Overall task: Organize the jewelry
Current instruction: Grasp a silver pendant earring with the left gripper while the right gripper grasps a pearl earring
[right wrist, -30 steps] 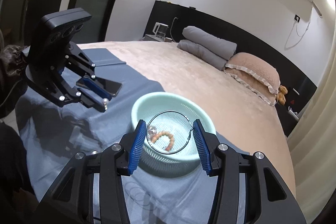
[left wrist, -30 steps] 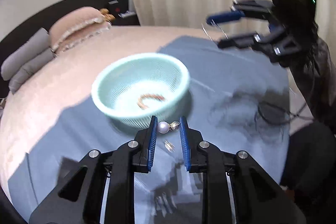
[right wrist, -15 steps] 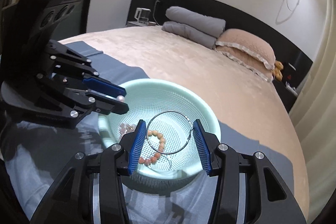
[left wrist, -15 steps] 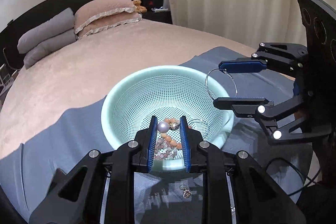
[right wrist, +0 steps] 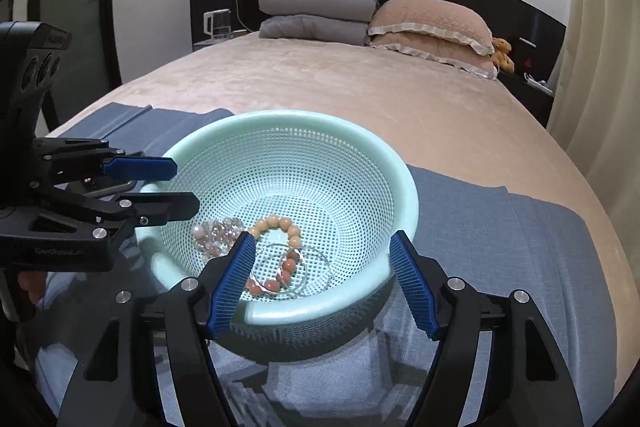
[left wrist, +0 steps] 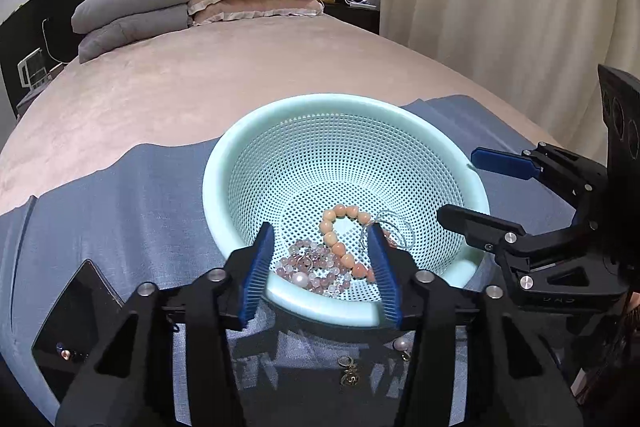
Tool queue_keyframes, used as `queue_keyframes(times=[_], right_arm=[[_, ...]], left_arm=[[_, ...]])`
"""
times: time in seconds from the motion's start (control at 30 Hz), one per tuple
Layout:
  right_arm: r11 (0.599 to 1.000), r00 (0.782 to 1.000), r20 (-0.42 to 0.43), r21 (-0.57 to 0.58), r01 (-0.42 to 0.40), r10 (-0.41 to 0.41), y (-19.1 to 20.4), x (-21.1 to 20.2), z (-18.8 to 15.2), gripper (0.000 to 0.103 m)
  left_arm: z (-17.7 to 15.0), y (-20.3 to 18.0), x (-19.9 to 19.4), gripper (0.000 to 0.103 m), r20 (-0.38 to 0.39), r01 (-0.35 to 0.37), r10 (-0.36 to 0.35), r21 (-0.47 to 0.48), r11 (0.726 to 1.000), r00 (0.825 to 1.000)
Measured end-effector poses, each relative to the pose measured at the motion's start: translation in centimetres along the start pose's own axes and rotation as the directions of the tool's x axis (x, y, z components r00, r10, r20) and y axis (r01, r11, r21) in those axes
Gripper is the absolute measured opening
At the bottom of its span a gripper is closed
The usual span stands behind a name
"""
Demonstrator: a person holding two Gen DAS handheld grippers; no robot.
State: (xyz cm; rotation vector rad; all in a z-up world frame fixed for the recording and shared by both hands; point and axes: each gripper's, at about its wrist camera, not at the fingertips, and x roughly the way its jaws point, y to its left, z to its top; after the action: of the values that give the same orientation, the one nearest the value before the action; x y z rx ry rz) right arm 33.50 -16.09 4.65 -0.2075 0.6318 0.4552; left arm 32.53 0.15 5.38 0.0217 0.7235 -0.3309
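Note:
A mint-green perforated basket (left wrist: 308, 115) (right wrist: 404, 183) stands on a blue cloth on the bed. In it lie a peach bead bracelet (left wrist: 336, 227) (right wrist: 280, 227), a pink bead bracelet (left wrist: 312, 267) (right wrist: 216, 233), a pearl earring (left wrist: 301, 279) and thin wire hoops (left wrist: 390, 227) (right wrist: 308, 267). My left gripper (left wrist: 322, 275) is open and empty over the basket's near rim. My right gripper (right wrist: 324, 279) is open and empty over the opposite rim; it shows in the left wrist view (left wrist: 476, 187). A pearl earring (left wrist: 401, 346) and a small gold piece (left wrist: 347, 367) lie on the cloth.
A black phone (left wrist: 76, 323) lies on the blue cloth (left wrist: 120, 195) at the left. Grey and pink pillows (right wrist: 376, 19) sit by the headboard. A curtain (left wrist: 500, 7) hangs at the right. The bedside table holds a kettle (right wrist: 218, 23).
Both grippers moved in over the basket and opened. The pearl earring left my left gripper and the wire hoop left my right gripper; both now lie in the basket.

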Motion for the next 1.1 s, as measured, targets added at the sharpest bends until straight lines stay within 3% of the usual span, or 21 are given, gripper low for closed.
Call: queue_keyframes(times=[0.1, 0.2, 0.27, 0.37, 0.53, 0.63, 0.73, 0.87, 0.97, 1.03, 1.1], right_arm=[[0.999, 0.998, 0.057, -0.018, -0.034, 0.035, 0.2, -1.9, -0.6, 0.068], [0.994, 0.990, 0.111, -0.079, -0.075, 0.083, 1.1, -3.8, -1.4, 0.071], [0.983, 0.983, 0.118, -0.138, -0.120, 0.137, 2.1, -4.9, -2.4, 0.071], [0.961, 0.975, 0.079, -0.202, -0.189, 0.208, 3.9, -5.6, -3.8, 0.071], [0.935, 0.967, -0.027, -0.250, -0.252, 0.254, 6.1, -4.4, -5.8, 0.069], [0.937, 0.965, -0.084, -0.235, -0.260, 0.247, 6.4, -2.8, -6.2, 0.066], [0.958, 0.971, -0.146, -0.191, -0.215, 0.189, 6.1, -0.7, -6.2, 0.061], [0.966, 0.965, -0.185, -0.142, -0.215, 0.188, 5.5, 0.8, -6.0, 0.057], [0.971, 0.963, -0.197, -0.113, -0.209, 0.184, 5.4, 1.5, -5.8, 0.048], [0.976, 0.962, -0.211, -0.091, -0.196, 0.173, 5.6, 2.1, -5.8, 0.040], [0.977, 0.955, -0.233, -0.067, -0.204, 0.183, 5.8, 3.0, -5.7, 0.038]], left_arm=[[-0.3, 0.2, -0.6, 0.058, 0.015, 0.027, -0.027, -0.009, 1.000, 1.000], [-1.2, 0.3, -1.9, 0.073, 0.042, 0.021, -0.022, 0.035, 0.999, 0.999], [-2.0, 0.5, -2.7, 0.075, 0.051, 0.016, -0.020, 0.070, 0.997, 0.998], [-3.4, 0.8, -3.1, 0.082, 0.034, 0.037, -0.041, 0.093, 0.995, 0.999], [-5.5, 1.3, -2.8, 0.094, 0.002, 0.040, -0.041, 0.095, 0.995, 0.999], [-6.8, 1.1, -2.0, 0.094, -0.022, 0.025, -0.023, 0.110, 0.994, 0.999], [-7.4, 0.2, -1.1, 0.094, -0.043, -0.017, 0.024, 0.158, 0.987, 0.999], [-7.9, -1.0, 0.0, 0.092, -0.071, -0.021, 0.036, 0.207, 0.978, 0.997], [-8.4, -1.4, 0.8, 0.082, -0.095, -0.022, 0.045, 0.230, 0.973, 0.994], [-8.7, -1.4, 1.5, 0.068, -0.131, -0.009, 0.040, 0.228, 0.974, 0.991], [-9.0, -1.4, 1.8, 0.067, -0.139, -0.019, 0.053, 0.238, 0.971, 0.989]])
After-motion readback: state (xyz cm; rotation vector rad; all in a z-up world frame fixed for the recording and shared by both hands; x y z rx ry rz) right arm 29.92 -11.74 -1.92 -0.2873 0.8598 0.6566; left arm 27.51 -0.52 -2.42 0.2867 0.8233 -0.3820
